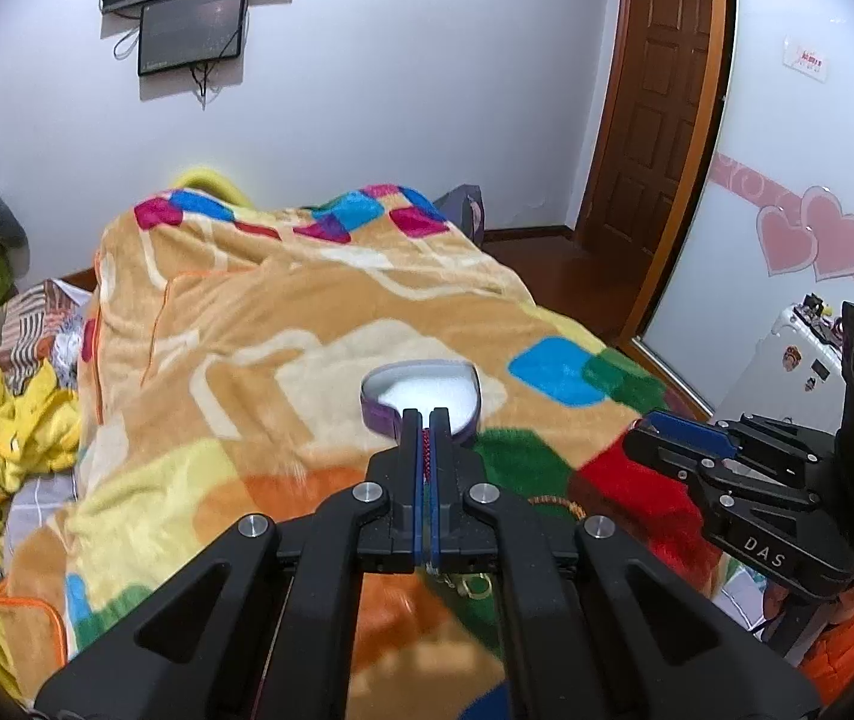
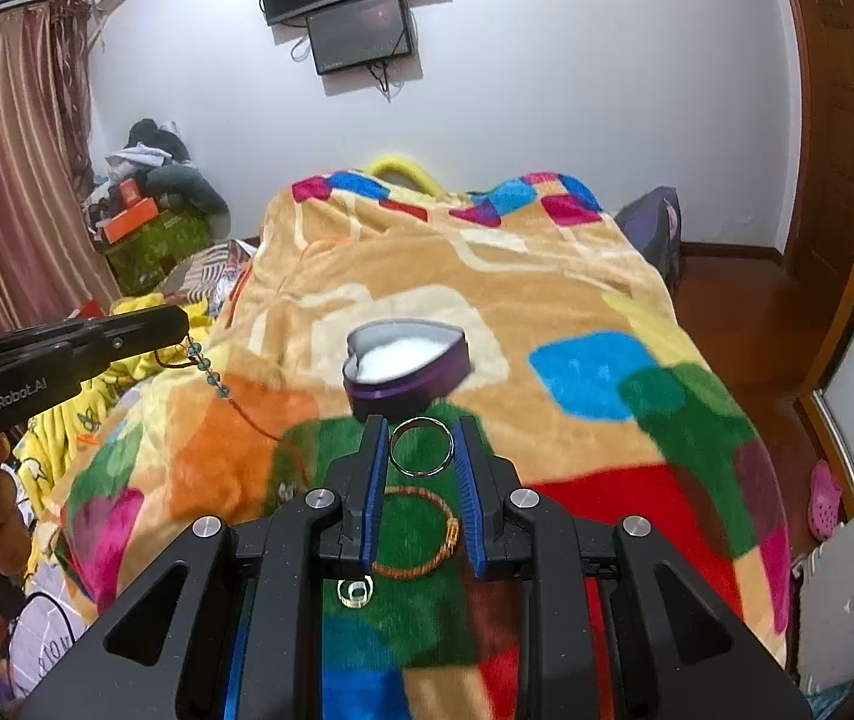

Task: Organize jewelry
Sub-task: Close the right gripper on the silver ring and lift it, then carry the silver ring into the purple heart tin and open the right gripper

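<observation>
Gripping a red-corded bead bracelet (image 2: 210, 369), the left gripper (image 1: 425, 420) hovers over a patchwork blanket (image 1: 282, 324) on the bed, its jaws clenched on the cord, which shows as a red braid pinched between them at centre frame in the left wrist view. In the right wrist view the bracelet dangles at left of frame, beads and cord trailing down toward the blanket. The heart-shaped purple box (image 2: 405, 369), lid off and white lining exposed, sits at mid-frame, just beyond both grippers.

The right gripper (image 2: 420, 450) has its jaws spread and released, flanking a silver ring (image 2: 422, 446) on a green patch; whether they touch it cannot be told. An orange woven bangle (image 2: 420, 531) lies just below, and a small clear ring (image 2: 354, 591) nearer the camera.

The risks appear plain. The loose cord may drape over the box's rim or snag the plush pile, leaving beads outside when the jaws let go. The thin ring could sink into the soft blanket or skid sideways as the right jaws close, and a low approach might nudge the light box or catch the bangle.
</observation>
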Motion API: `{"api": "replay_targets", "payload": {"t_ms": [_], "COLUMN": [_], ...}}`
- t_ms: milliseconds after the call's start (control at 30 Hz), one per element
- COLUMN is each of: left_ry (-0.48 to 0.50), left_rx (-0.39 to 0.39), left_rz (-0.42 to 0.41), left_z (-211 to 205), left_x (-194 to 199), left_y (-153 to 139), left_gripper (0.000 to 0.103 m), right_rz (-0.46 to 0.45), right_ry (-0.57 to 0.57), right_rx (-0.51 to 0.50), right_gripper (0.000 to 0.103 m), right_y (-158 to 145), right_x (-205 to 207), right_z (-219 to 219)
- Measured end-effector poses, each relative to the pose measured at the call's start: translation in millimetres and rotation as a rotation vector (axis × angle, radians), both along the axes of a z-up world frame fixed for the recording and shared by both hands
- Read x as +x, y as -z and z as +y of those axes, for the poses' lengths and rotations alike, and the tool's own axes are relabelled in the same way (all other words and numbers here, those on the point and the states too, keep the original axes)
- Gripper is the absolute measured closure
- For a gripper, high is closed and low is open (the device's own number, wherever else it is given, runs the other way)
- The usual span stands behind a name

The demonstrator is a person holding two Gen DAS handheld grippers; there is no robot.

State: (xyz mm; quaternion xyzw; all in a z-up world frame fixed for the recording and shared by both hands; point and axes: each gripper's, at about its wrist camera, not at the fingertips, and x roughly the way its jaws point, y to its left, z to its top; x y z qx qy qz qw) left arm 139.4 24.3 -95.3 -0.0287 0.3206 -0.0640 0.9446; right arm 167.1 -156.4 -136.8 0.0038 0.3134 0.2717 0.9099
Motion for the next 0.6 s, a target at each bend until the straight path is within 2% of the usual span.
{"api": "replay_targets", "payload": {"t_ms": [600], "left_ry": [0.030], "left_rx": [0.027], "left_rz": [-0.104], "left_z": [5.8], "left_x": [51.3], "left_y": [-35.8], "left_gripper": [0.103], "right_rz": [-0.043], "right_ry": [-0.029], "right_rx": [0.004], "right_gripper": [0.083], "right_y": [-10.2], "right_x": [42.7], "right_z": [21.6]}}
